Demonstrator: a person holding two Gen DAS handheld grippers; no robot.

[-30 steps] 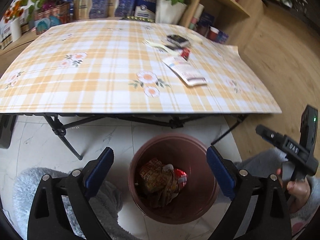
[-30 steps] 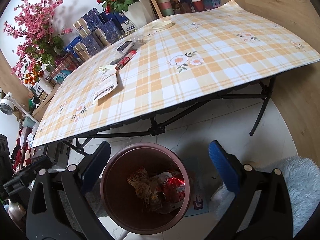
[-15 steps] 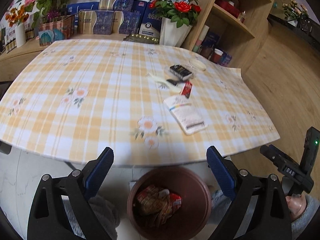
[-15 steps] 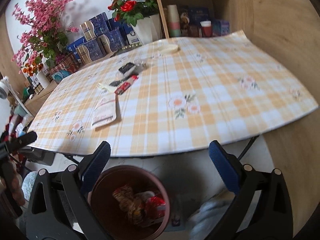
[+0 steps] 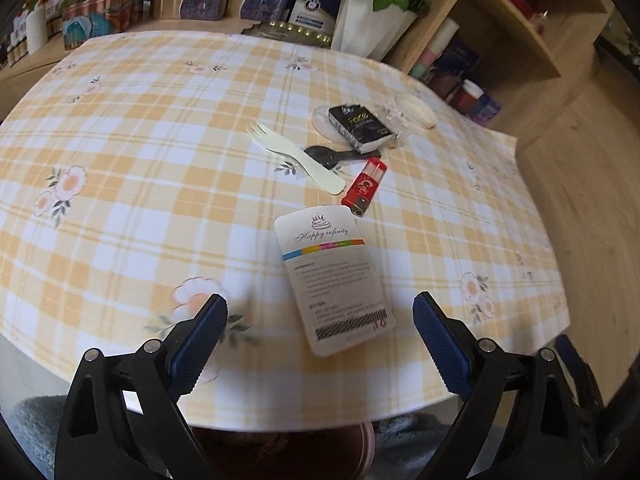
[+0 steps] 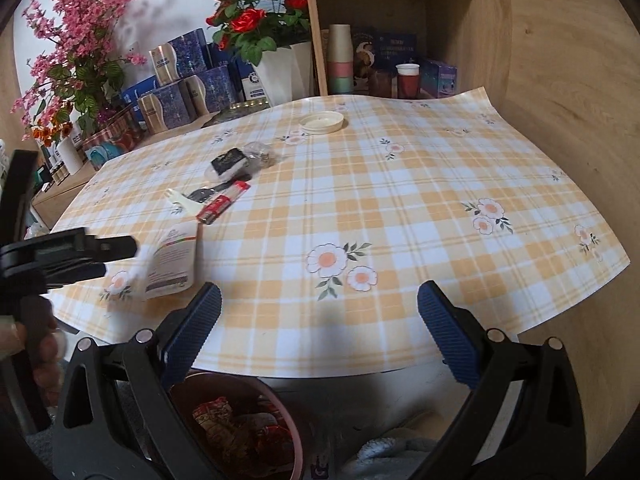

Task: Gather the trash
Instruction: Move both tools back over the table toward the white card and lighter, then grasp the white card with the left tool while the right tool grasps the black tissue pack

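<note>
A white printed packet (image 5: 334, 276) (image 6: 172, 260) lies near the front edge of the checked table (image 5: 140, 168) (image 6: 400, 208). Behind it lie a red lighter-like item (image 5: 365, 187) (image 6: 223, 202), a white plastic fork (image 5: 294, 157) (image 6: 182, 202), a black spoon (image 5: 328, 156), a black box (image 5: 360, 126) (image 6: 228, 162) and a white lid (image 6: 322, 123). My left gripper (image 5: 320, 344) stands open over the table's front edge, just short of the packet. My right gripper (image 6: 318, 336) is open and empty above the front edge. Below sits the brown bin (image 6: 256, 428) with wrappers inside.
Flower pots (image 6: 280, 72), blue gift boxes (image 6: 180, 80) and a wooden shelf with cups (image 6: 340, 64) stand behind the table. A wooden wall (image 6: 560, 80) is on the right. The left gripper's body and a hand (image 6: 24, 344) show at the right wrist view's left side.
Both grippers have risen from over the bin to table height and moved forward. The left one has closed in on the white packet. Both stayed open.
</note>
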